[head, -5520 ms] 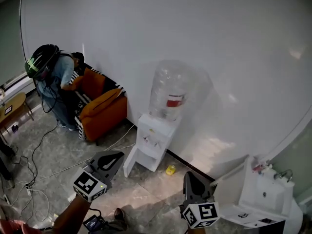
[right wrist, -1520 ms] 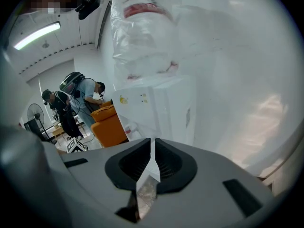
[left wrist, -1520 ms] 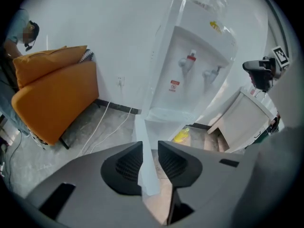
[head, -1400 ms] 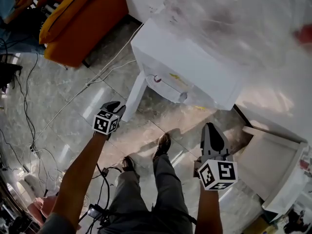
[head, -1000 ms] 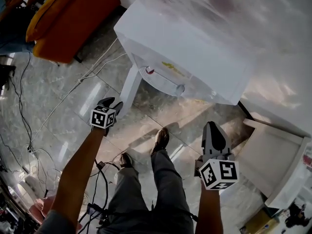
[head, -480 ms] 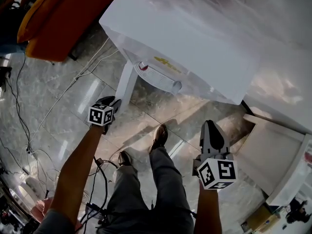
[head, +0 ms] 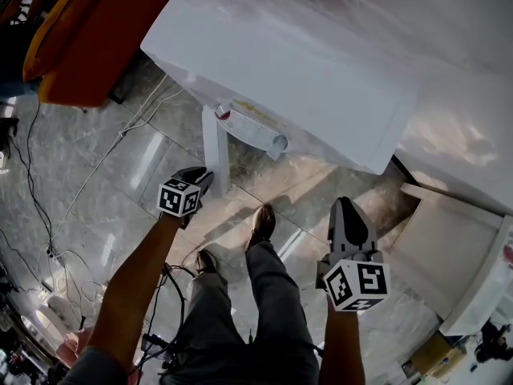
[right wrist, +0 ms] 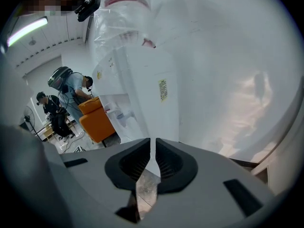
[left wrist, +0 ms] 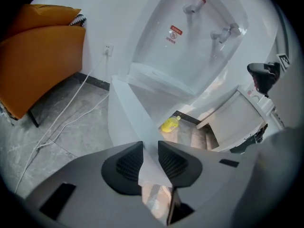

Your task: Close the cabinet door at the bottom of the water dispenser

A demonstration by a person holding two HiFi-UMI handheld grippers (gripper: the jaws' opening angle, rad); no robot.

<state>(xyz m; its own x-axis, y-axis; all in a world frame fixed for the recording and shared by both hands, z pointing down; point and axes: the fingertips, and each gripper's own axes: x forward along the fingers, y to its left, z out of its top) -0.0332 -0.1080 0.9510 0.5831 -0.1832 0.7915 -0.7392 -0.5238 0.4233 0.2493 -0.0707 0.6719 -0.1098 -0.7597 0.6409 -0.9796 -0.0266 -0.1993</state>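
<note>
Two grippers in play, only the left gripper (left wrist: 150, 145) is working. Its jaws stand about half open and have just been closing around the free edge of the cabinet door (left wrist: 124, 110). That edge sits in the gap, but I can't see the pads biting it yet. Right gripper (right wrist: 153, 140) hangs off to the side of the water dispenser (head: 280, 62), jaws all but together with just a slit, nothing in them. Door stands swung well out from the dispenser base, edge-on in the head view, so closing hasn't begun

Risks, my judgement:
- hold is only at the rim of the panel, so the pads could slide off once the door swings
- jaws closing off-centre could nudge the door away before they clamp
- keeping the clamp all the way in could trap a jaw between door and cabinet frame, leaving it ajar
- a hard shove could rock the dispenser with the big bottle on top
- yellow bottle (left wrist: 170, 124) on the floor looks outside the swing, can't be sure
</note>
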